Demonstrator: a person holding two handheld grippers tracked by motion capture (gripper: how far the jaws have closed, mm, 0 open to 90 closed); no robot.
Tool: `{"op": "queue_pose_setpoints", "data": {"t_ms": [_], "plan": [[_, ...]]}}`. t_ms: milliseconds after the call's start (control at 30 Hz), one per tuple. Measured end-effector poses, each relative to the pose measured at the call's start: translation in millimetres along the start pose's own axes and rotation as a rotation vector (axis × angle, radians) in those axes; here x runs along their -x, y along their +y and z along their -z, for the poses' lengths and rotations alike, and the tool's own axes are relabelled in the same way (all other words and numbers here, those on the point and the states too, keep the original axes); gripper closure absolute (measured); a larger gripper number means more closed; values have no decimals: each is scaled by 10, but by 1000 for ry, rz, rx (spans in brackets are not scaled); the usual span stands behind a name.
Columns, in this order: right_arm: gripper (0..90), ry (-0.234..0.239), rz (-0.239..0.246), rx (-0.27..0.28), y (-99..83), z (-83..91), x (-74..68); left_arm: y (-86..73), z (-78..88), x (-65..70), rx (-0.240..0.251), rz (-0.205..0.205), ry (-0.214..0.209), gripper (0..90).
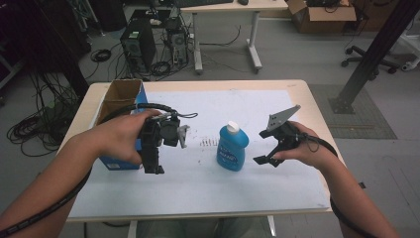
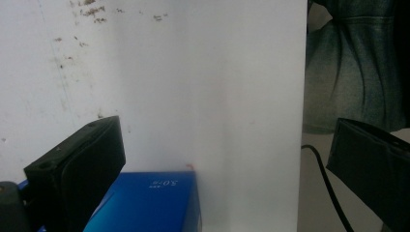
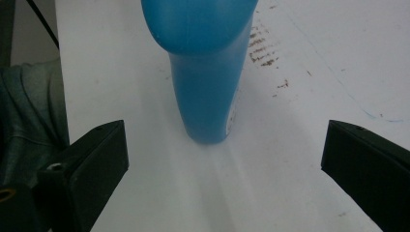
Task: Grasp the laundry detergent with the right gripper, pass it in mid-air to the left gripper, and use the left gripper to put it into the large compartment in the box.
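The blue plastic bottle (image 1: pixel 233 148) looked smooth and slightly glossy; the matt white paper sheet (image 1: pixel 208 183) was speckled, and the blue cardboard box (image 2: pixel 150 203) had a satin sheen

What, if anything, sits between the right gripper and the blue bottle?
Nothing visible does. The right gripper is open, its jaws spread wide and aimed at the upright blue bottle, with only bare white table cover between them. The blue box lies far off, by the left gripper.
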State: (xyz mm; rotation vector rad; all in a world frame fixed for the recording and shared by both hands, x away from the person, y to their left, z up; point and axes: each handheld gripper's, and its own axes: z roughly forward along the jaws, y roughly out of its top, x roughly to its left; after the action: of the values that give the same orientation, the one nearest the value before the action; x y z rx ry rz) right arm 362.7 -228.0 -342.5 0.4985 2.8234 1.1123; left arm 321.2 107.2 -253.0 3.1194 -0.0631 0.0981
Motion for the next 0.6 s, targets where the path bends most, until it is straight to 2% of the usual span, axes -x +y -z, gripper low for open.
{"op": "queue_pose_setpoints", "data": {"t_ms": [333, 600], "plan": [[27, 16, -12, 23, -92, -135, -54, 18, -2, 12, -5, -4, -4, 2], [24, 8, -39, 66, -176, -197, -67, 19, -1, 29, -9, -3, -6, 3]]}}
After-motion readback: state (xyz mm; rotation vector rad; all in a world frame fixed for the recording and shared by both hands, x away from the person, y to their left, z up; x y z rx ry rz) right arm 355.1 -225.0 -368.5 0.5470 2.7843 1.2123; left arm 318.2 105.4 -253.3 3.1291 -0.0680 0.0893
